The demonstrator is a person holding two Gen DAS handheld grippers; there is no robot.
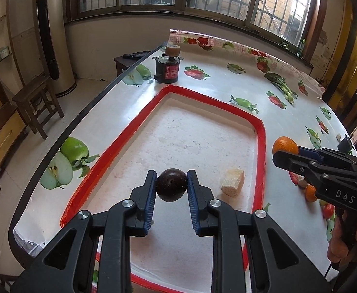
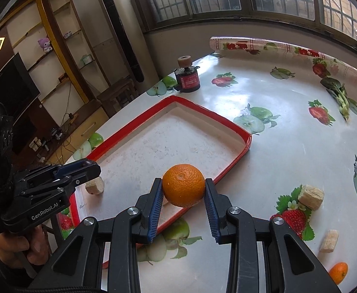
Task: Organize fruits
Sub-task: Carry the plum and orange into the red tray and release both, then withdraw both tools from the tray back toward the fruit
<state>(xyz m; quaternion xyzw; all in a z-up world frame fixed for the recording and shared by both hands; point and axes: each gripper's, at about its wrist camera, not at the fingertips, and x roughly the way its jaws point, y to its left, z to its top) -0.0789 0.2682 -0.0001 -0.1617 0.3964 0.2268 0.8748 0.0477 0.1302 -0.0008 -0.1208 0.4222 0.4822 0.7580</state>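
My left gripper (image 1: 171, 185) is shut on a dark purple round fruit (image 1: 171, 184) and holds it above the red-rimmed white tray (image 1: 260, 146). My right gripper (image 2: 183, 190) is shut on an orange (image 2: 183, 185) and holds it over the tray's near right rim (image 2: 229, 168). In the left wrist view the orange (image 1: 285, 146) shows at the right, just outside the tray. A beige sponge-like block (image 1: 232, 182) lies inside the tray. A small orange fruit (image 2: 338, 272) lies on the table at the lower right.
The table (image 1: 227, 85) has a fruit-print cloth. A dark red jar with a cork-coloured top (image 1: 166, 67) stands beyond the tray. Two beige blocks (image 2: 310, 196) (image 2: 329, 241) lie right of the tray. A wooden stool (image 1: 35, 102) stands beside the table's left edge.
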